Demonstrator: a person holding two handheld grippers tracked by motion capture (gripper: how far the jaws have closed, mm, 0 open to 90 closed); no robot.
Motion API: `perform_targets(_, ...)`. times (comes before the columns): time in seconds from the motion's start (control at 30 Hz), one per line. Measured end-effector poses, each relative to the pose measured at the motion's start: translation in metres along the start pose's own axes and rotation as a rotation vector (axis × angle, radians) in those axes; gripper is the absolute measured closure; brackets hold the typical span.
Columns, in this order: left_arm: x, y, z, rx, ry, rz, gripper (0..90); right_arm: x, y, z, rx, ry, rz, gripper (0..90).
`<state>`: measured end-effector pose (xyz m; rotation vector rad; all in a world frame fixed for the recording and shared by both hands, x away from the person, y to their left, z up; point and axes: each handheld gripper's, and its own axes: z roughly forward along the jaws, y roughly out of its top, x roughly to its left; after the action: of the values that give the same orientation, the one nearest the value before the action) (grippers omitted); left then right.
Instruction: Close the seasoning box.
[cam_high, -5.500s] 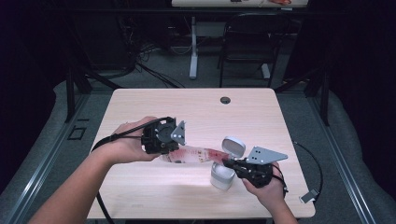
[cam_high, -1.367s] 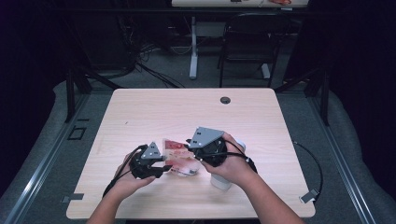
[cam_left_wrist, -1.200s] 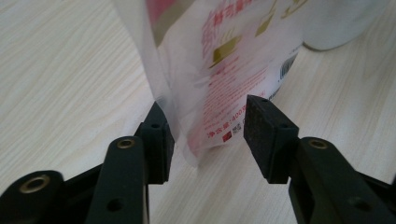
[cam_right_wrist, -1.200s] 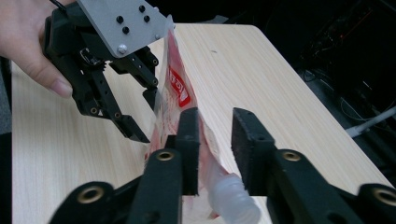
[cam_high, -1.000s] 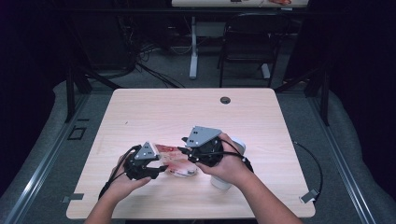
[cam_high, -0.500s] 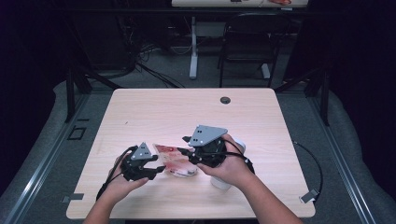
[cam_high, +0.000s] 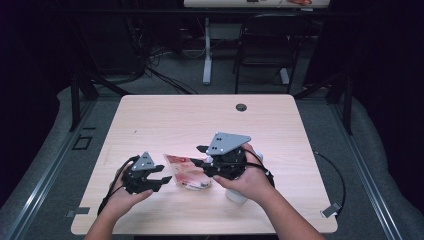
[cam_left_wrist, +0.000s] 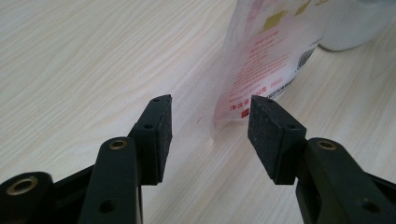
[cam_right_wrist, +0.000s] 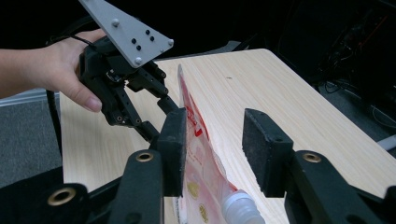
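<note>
Compared with the view from a moment earlier: little shifted. Right gripper (cam_high: 204, 161) in nearly the same spot at centre frame of the high view, but its jaws have just been opening, now spread wide around the spouted pouch (cam_high: 186, 172). In the right gripper view, pouch (cam_right_wrist: 198, 154) standing on edge between the pads, grazing the left-hand pad or just beside it, well apart from the right-hand one; so released, not clamped. White screw cap (cam_right_wrist: 238, 207) at bottom centre of that view, pointing toward the camera.

Left gripper (cam_high: 159, 176) low and left of centre in the high view, much as before, jaws also spread. In the left gripper view (cam_left_wrist: 210, 128), bottom edge of the pouch (cam_left_wrist: 266, 60) just ahead of the right-hand pad, not pinched; released as well.

Pouch itself: red-and-white, on the wooden table (cam_high: 165, 120), just below centre of the high view, between the two grippers.

Around: white cup-like container (cam_high: 236, 194) tucked under the right hand (cam_high: 247, 177), largely hidden by it; small dark grommet (cam_high: 241, 107) in the upper part of the tabletop, well apart. Nothing between either gripper and the pouch.
</note>
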<state>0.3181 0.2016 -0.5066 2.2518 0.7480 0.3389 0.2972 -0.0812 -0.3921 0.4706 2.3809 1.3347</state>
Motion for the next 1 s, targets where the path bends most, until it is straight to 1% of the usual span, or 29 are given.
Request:
perform_targets(0.23,0.002,-0.002,-0.005,-0.004,0.014,-0.003,49.9,-0.005,0.0,-0.007,-0.04,0.009,0.048,58.4)
perform_targets(0.37,0.003,-0.004,-0.007,-0.005,0.02,-0.012,49.9,-0.006,-0.001,-0.013,-0.064,0.0,0.064,57.5)
perform_targets(0.5,0.003,-0.004,-0.007,-0.007,0.016,-0.018,49.9,-0.006,-0.009,-0.021,-0.096,-0.017,0.084,56.6)
perform_targets(0.6,0.003,-0.005,-0.007,0.004,0.018,-0.018,49.8,-0.008,-0.014,-0.028,-0.116,-0.025,0.101,55.7)
perform_targets(0.73,0.004,-0.007,-0.007,0.012,0.023,-0.022,49.8,-0.015,-0.025,-0.041,-0.154,-0.036,0.144,56.4)
perform_targets(0.8,0.005,-0.007,-0.007,0.01,0.026,-0.026,49.8,-0.018,-0.031,-0.048,-0.179,-0.056,0.161,57.8)
perform_targets(0.83,0.005,-0.007,-0.007,0.007,0.026,-0.029,49.9,-0.019,-0.037,-0.055,-0.213,-0.069,0.181,58.3)
perform_targets(0.9,0.006,-0.007,-0.008,0.001,0.028,-0.036,49.8,-0.021,-0.044,-0.062,-0.25,-0.083,0.204,59.4)
perform_targets(0.93,0.007,-0.008,-0.008,0.002,0.032,-0.037,49.8,-0.021,-0.047,-0.065,-0.259,-0.086,0.214,59.9)
perform_targets(1.0,0.007,-0.008,-0.008,0.005,0.034,-0.039,49.8,-0.022,-0.056,-0.073,-0.267,-0.121,0.225,61.5)
